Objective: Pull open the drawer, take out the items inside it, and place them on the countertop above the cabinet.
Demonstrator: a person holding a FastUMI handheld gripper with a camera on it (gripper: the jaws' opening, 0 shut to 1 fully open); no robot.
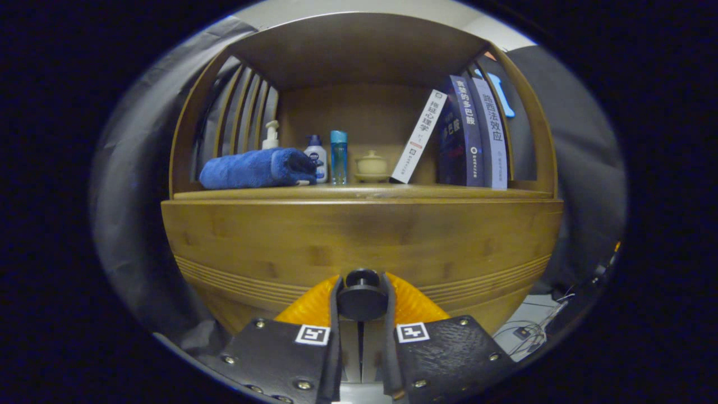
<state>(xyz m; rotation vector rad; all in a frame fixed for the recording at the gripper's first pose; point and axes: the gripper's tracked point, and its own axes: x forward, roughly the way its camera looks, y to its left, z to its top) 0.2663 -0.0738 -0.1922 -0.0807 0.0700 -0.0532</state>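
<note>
A bamboo cabinet fills the scene, its drawer front (359, 241) facing me. A round black knob (362, 297) sticks out of that front, low and central. My gripper (362, 300) is shut on the knob, one orange-backed finger (335, 303) pressing on each side. The drawer's inside is hidden. Above the drawer runs the countertop (471, 192), the open shelf of the cabinet.
On the countertop lie a rolled blue towel (255, 168), a pump bottle (271, 136), a small white bottle (317, 157), a blue bottle (338, 157), a small lidded pot (372, 164) and three books (474, 132). Bare shelf shows along its front edge. Cables (533, 331) lie on the floor, lower right.
</note>
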